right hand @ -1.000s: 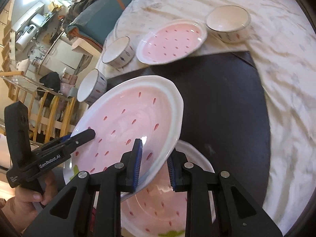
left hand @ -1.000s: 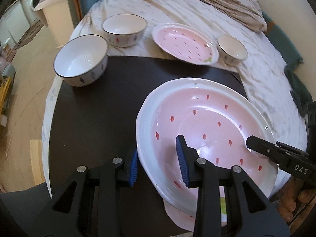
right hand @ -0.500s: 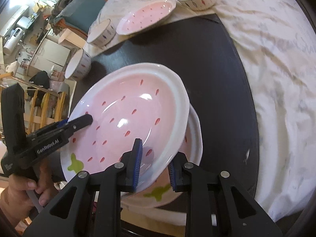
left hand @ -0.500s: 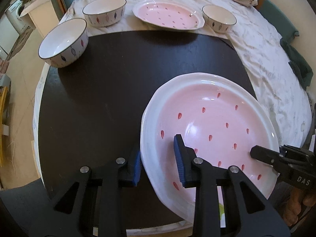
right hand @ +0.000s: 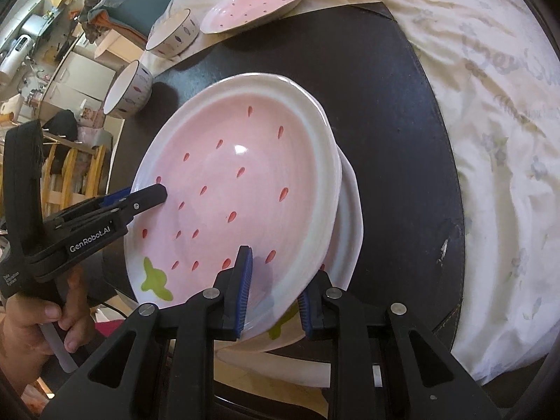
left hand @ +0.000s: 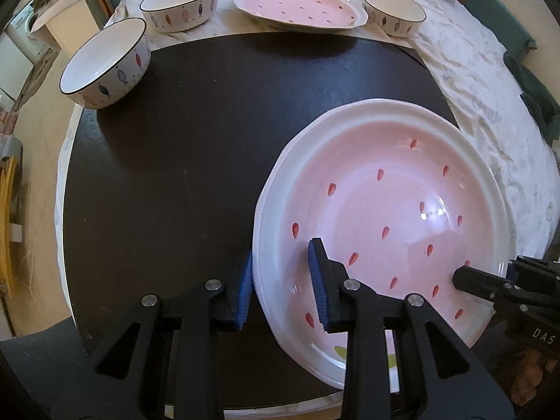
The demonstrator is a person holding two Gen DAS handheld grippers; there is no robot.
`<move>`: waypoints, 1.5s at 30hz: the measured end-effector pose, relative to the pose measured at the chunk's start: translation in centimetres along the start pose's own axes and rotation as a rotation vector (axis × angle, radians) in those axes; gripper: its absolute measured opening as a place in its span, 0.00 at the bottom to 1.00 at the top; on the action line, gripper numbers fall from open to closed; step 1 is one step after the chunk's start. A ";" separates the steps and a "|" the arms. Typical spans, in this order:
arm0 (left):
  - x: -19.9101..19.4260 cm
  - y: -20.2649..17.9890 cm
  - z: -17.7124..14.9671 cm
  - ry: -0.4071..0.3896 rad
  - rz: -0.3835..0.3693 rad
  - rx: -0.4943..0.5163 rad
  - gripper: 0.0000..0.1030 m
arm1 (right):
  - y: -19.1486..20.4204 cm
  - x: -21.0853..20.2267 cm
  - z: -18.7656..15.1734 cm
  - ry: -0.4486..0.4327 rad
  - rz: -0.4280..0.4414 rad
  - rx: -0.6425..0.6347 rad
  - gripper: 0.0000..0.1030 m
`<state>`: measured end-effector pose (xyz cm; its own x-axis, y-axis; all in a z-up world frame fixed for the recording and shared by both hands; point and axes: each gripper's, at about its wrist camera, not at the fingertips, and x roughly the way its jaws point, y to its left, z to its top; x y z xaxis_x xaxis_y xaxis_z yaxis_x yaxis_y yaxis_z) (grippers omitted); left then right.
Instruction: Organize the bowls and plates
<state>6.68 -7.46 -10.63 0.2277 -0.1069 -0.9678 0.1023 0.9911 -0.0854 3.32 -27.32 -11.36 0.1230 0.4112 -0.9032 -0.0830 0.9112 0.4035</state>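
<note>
A large pink strawberry plate (left hand: 385,210) (right hand: 241,182) lies on top of a second like plate (right hand: 350,210) on the black round mat (left hand: 192,140). My left gripper (left hand: 280,287) straddles the top plate's left rim, its jaws a little apart around it. My right gripper (right hand: 273,287) straddles the near rim, its jaws also a little apart. Each gripper shows in the other's view: the right (left hand: 490,283), the left (right hand: 140,199). A third pink plate (left hand: 301,5) (right hand: 259,3) lies at the far edge.
Three white fish-pattern bowls stand around the far side: one at the left (left hand: 105,63), one behind it (left hand: 180,3), one at the far right (left hand: 393,10). A crumpled white cloth (right hand: 490,140) covers the table to the right. The mat's edge drops off at the left.
Both grippers have lowered the top plate onto the bottom plate. Their jaws have widened slightly around the rim.
</note>
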 end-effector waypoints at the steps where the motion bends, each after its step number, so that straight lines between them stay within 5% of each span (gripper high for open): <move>1: 0.1 -0.1 0.0 0.000 0.001 0.003 0.25 | 0.0 0.1 0.0 0.006 -0.006 -0.001 0.25; 26: 0.9 -0.4 0.1 0.026 0.005 0.025 0.28 | 0.4 0.6 -0.5 0.099 -0.056 0.030 0.29; 41: 1.0 -0.7 0.0 0.032 0.021 0.032 0.28 | -1.3 -1.8 -1.3 0.029 -0.107 0.115 0.29; 43: 1.2 -0.7 0.1 0.035 0.016 0.028 0.28 | -1.9 -2.3 -1.3 -0.001 -0.154 0.145 0.47; 45: 1.4 -0.3 0.1 0.050 -0.006 0.001 0.28 | -2.5 -2.5 -1.1 -0.018 -0.164 0.171 0.53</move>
<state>7.10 -7.95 -11.96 0.1785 -0.1091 -0.9779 0.1046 0.9903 -0.0914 2.13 -30.63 -10.30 0.1390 0.2565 -0.9565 0.1077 0.9562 0.2721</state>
